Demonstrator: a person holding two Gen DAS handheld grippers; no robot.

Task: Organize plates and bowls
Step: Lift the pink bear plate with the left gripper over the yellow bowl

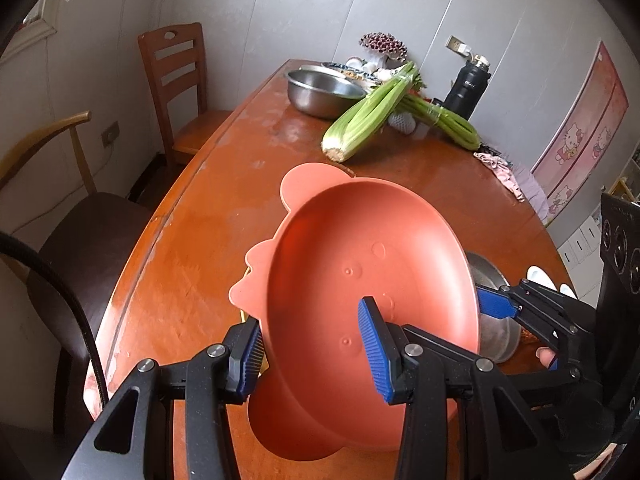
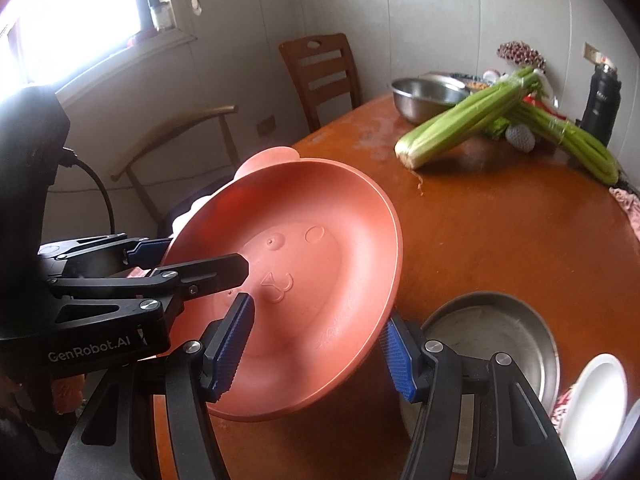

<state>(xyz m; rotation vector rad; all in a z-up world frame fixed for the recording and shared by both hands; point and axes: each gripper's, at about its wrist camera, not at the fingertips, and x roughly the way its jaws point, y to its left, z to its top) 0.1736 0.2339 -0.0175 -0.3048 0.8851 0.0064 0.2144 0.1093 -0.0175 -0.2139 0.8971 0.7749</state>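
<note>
An orange bear-shaped plate (image 1: 360, 264) with ears is held tilted above the wooden table (image 1: 224, 208); it also shows in the right wrist view (image 2: 316, 280). My left gripper (image 1: 316, 352) straddles its near rim, one finger behind the plate and one inside; whether the pads press is unclear. My right gripper (image 2: 316, 354) straddles the opposite rim the same way, its jaws wide. A steel pan (image 2: 492, 340) sits on the table under the plate's right side. A white dish (image 2: 600, 400) lies beside it.
At the far end of the table are a steel bowl (image 1: 324, 90), celery bunches (image 1: 372, 110), a black flask (image 1: 468, 86) and a patterned plate. Two chairs (image 1: 176, 80) stand along the left edge. A cloth (image 1: 500, 168) lies at the right edge.
</note>
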